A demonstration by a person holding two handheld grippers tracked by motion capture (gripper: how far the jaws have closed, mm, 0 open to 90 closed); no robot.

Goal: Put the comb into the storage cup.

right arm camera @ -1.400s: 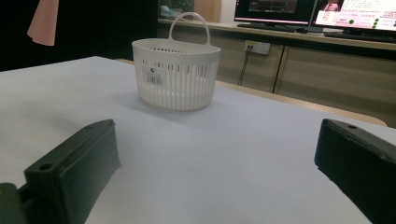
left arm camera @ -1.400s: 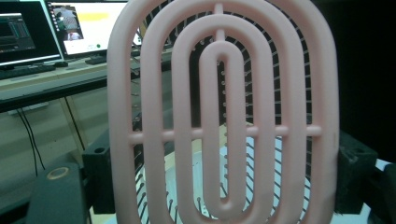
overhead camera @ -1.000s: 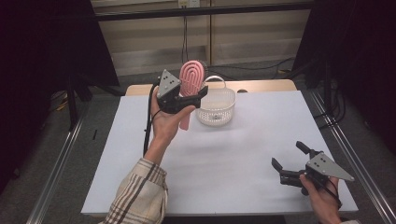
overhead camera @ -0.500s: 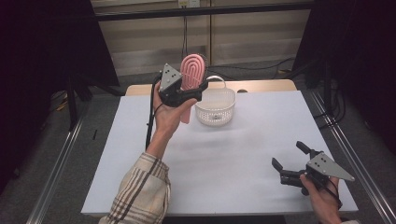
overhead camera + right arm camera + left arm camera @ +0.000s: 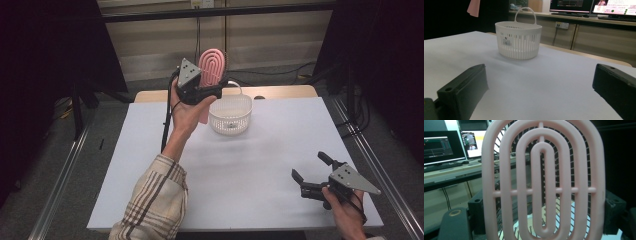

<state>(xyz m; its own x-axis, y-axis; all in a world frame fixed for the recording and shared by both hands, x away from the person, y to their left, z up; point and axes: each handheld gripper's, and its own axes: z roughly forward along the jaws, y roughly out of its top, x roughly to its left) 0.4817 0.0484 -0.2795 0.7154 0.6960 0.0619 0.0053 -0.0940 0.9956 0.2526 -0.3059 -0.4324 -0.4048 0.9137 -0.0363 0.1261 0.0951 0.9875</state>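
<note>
Up above the far left part of the table (image 5: 150,150), the left tongs (image 5: 200,92) were raised in the person's left hand (image 5: 186,112) and clamped on a pink hairbrush (image 5: 212,67), gripping it below the oval head so that the head stood upright over the tongs and the handle hung down beneath them. In the left gripper view the brush's pink looped back (image 5: 544,180) faced the camera, with its thin bristles (dark pins with small tips) pointing away, and a black jaw stood close on either side of it. The brush hung just left of a white slotted basket (image 5: 231,114) with a hoop handle, which stood on the table near the far edge. Meanwhile the right tongs (image 5: 312,175) rested low at the near right corner, jaws spread wide with nothing between them, pointing toward the basket (image 5: 518,41).
</note>
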